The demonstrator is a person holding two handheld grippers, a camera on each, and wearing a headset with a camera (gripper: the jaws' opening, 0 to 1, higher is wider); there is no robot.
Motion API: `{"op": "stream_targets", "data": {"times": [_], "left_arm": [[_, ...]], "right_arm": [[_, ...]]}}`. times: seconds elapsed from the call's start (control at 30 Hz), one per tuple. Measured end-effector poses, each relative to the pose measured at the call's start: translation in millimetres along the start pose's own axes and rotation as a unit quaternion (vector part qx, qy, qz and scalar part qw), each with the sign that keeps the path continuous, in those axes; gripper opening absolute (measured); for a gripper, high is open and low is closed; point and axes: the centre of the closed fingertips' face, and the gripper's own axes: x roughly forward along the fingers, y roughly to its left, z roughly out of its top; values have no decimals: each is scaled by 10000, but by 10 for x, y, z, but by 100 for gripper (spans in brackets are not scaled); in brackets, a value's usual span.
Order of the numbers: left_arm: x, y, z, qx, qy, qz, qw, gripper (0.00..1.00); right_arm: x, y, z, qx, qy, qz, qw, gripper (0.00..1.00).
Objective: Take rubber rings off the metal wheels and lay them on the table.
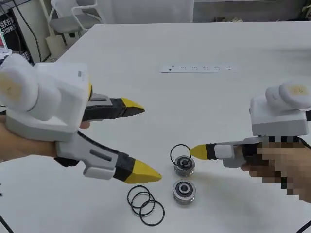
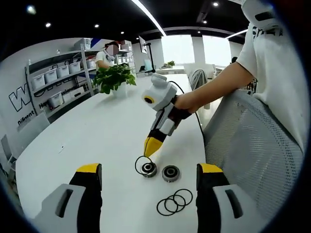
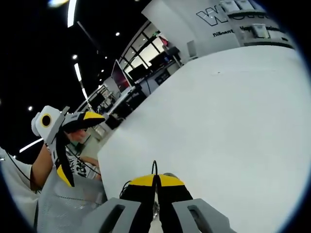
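- Right tongs (image 1: 196, 152) come in from the right edge of the head view, yellow tips pressed together and pinching a black rubber ring (image 1: 171, 153).
- The ring stands up as a loop over the upper wheel (image 1: 184, 165). Its lower edge meets the wheel's top, and I cannot tell whether it has come free.
- Lower wheel (image 1: 184, 191) sits just below the upper one, flat on the white surface (image 1: 218, 111).
- Three loose rings (image 1: 146, 204) lie overlapped on the surface, down and left of the lower wheel.
- Left tongs (image 1: 151, 141) hang at the left of the head view, spread wide and holding nothing, with the lower tip just above the loose rings.
- Nothing stands between the tongs and the wheels.
- A flat white power strip (image 1: 200, 68) lies well up the surface, and an office chair (image 1: 73, 22) stands in the upper left corner.
- In the left gripper view there is a potted plant (image 2: 114, 77) upper left of centre, shelves with bins (image 2: 53, 82) on the left wall, and a mesh chair back (image 2: 248, 145) at the right.
- Wall lettering (image 2: 19, 99) starts with a big "W". The smaller line beneath it is too small to read.
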Motion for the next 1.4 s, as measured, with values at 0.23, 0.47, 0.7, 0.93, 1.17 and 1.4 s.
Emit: {"op": "stream_targets", "data": {"times": [0.23,0.47,0.7,0.93,1.17,1.4], "left_arm": [[-140,-115,-156,-169,30,183,9997,82],[-301,-192,-385,-483,150,412,9979,82],[-442,-240,-560,-756,193,629,9950,83],[-521,-280,-688,-992,216,789,9917,83],[-458,-386,-802,-1090,319,749,9907,85],[-405,-436,-784,-1134,305,672,9908,84]], "right_arm": [[-27,7,40,0,-81,-3,10000,0],[-26,85,71,-7,-124,110,9999,0],[-4,203,87,-58,-124,274,9995,0],[37,313,60,-138,-35,423,9990,0],[57,430,23,-208,82,602,9979,0],[97,562,-79,-353,349,809,9955,0]]}}
